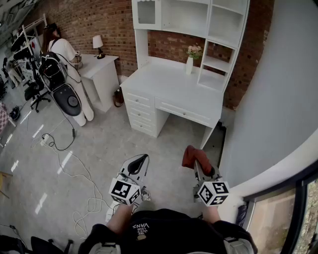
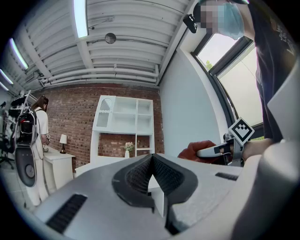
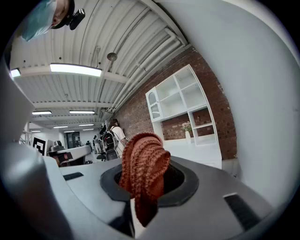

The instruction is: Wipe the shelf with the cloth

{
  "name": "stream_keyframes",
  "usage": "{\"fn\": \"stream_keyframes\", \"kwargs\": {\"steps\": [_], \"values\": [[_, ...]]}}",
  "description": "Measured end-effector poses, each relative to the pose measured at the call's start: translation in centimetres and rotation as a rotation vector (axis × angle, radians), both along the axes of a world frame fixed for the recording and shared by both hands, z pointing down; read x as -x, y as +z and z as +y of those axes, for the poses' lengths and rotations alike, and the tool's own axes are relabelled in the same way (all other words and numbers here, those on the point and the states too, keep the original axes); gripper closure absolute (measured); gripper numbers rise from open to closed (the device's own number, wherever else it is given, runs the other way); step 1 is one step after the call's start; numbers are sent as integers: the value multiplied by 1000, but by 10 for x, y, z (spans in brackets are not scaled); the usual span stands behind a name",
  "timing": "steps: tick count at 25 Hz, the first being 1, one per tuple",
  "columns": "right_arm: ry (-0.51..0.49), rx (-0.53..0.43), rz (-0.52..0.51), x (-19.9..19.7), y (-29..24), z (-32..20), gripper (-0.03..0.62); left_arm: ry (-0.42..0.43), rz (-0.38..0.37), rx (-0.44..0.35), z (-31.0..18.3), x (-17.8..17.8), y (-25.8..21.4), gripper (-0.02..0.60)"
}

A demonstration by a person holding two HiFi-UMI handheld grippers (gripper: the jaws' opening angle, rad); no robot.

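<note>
Right gripper view puts the task's thing nearest to me: my right gripper (image 3: 143, 194) is clamped on the rust-red knitted cloth (image 3: 143, 166). The cloth stands bunched up from between the jaws and folds over at its top, and one tail drops into the gap below. Left gripper view shows my left gripper (image 2: 151, 174) with its ribbed pads pressed together at the tips and nothing between them.

From the head view, both grippers sit low in front of me over the grey floor (image 1: 99, 144), side by side but apart. The cloth pokes out ahead of the right one. Beyond them a white desk (image 1: 174, 87) stands against the brick wall (image 1: 99, 15). The white shelf (image 1: 198, 20) rises along the desk's back edge, well apart from the cloth. A white vase of flowers (image 1: 190, 62) stands on the desk just beside the shelf's right-hand compartments. Farther left, a person (image 1: 62, 52) stands at a small white table (image 1: 102, 67) carrying a lamp (image 1: 98, 44).
</note>
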State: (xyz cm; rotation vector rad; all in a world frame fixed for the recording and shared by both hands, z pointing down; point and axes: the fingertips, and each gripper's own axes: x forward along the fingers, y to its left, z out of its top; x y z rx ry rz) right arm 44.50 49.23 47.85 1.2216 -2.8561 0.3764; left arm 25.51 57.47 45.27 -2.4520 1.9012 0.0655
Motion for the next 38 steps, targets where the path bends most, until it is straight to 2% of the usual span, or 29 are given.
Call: {"fn": "stream_keyframes", "kwargs": {"steps": [5, 12, 23, 28, 35, 38], "values": [[20, 14, -5, 5, 1, -8, 500, -1, 21, 15, -5, 9, 7, 574], [28, 49, -6, 26, 10, -39, 500, 19, 38, 36, -38, 32, 18, 574], [65, 53, -11, 123, -2, -125, 500, 19, 38, 47, -119, 143, 8, 574], [98, 54, -21, 168, -6, -152, 500, 46, 36, 59, -152, 191, 4, 574], [169, 80, -16, 211, 3, -177, 500, 116, 29, 78, -189, 240, 9, 574], [192, 91, -7, 221, 8, -187, 500, 126, 50, 90, -204, 254, 17, 574]]}}
